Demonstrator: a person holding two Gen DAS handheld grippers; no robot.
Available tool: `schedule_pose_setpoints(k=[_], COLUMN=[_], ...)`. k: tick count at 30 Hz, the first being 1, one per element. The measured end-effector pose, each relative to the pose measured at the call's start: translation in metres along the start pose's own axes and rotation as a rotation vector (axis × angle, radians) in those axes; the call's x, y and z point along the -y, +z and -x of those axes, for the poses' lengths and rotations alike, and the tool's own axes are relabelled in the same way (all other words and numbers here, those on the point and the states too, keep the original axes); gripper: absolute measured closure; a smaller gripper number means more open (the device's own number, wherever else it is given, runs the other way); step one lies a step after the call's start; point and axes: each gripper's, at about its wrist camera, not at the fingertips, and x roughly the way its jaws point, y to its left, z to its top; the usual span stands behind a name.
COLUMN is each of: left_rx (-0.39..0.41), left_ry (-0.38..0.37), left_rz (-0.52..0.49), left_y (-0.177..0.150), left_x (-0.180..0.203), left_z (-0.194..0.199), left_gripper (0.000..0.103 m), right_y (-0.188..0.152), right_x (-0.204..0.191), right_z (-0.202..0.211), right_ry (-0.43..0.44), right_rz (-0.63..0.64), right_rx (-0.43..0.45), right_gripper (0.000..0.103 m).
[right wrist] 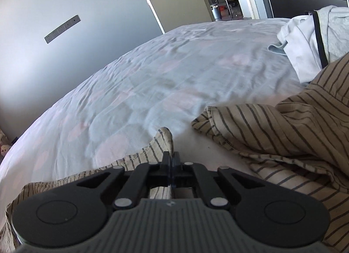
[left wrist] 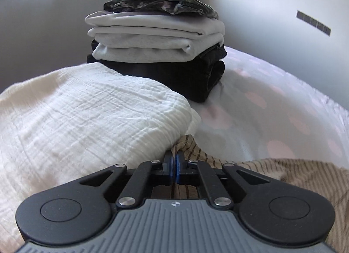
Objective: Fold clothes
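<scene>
A tan garment with dark stripes [right wrist: 283, 131] lies crumpled on the bed. My right gripper [right wrist: 172, 157] is shut on an edge of it, and a tip of the cloth pokes out past the fingers. In the left wrist view the same striped garment [left wrist: 294, 172] lies at the lower right. My left gripper [left wrist: 174, 157] is shut on another edge of it, low over the bed.
A stack of folded clothes [left wrist: 157, 41] stands on the bed ahead of the left gripper. A white crinkled blanket [left wrist: 76, 118] lies to its left. Unfolded white and grey clothes [right wrist: 312, 41] lie at the far right. The bedsheet [right wrist: 152, 83] is pale with faint pink dots.
</scene>
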Motion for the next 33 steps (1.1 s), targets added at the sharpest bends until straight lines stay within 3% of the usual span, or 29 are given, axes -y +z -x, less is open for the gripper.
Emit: schedule_pose_setpoints(k=[2,5,6,7,9,15,20,28,33], left_rx=[0.018,0.038,0.046,0.055,0.048,-0.153,-0.265,-0.434,-0.462], left_ry=[0.025,0.006,0.001,-0.003,-0.002,-0.177,-0.271,-0.317,-0.379], left_rz=[-0.023,-0.006,-0.003,-0.001,-0.015,-0.024,-0.119,-0.233,-0.315], left_y=[0.001,0.006,0.008,0.009,0.008,-0.018,-0.050,-0.094,-0.107], left_x=[0.004,0.005,0.005,0.006,0.010,0.036,0.060,0.069,0.077], left_z=[0.000,0.010,0.016,0.021,0.034,0.065,0.090,0.109,0.133], left_gripper=[0.095,0.078,0.076,0.075,0.074,0.074,0.074,0.074,0.074], right_y=[0.000,0.001,0.003,0.004,0.004,-0.016,-0.039,-0.077,-0.091], right_x=[0.000,0.002,0.003,0.003,0.005,0.016,0.012,0.021,0.015], right_z=[-0.002,0.001,0.003,0.007,0.017,0.043,0.069,0.138,0.162], right_ry=[0.007,0.018,0.016,0.016,0.020,0.027,0.041,0.034,0.006], right_rz=[-0.005,-0.024,-0.030,-0.036,-0.047,-0.141,-0.156,-0.178,-0.153], right_rx=[-0.014,-0.020,-0.017,-0.014,-0.015,-0.151,-0.237,-0.323,-0.382], right_gripper=[0.099,0.087,0.084,0.073,0.071,0.069,0.066,0.056,0.048])
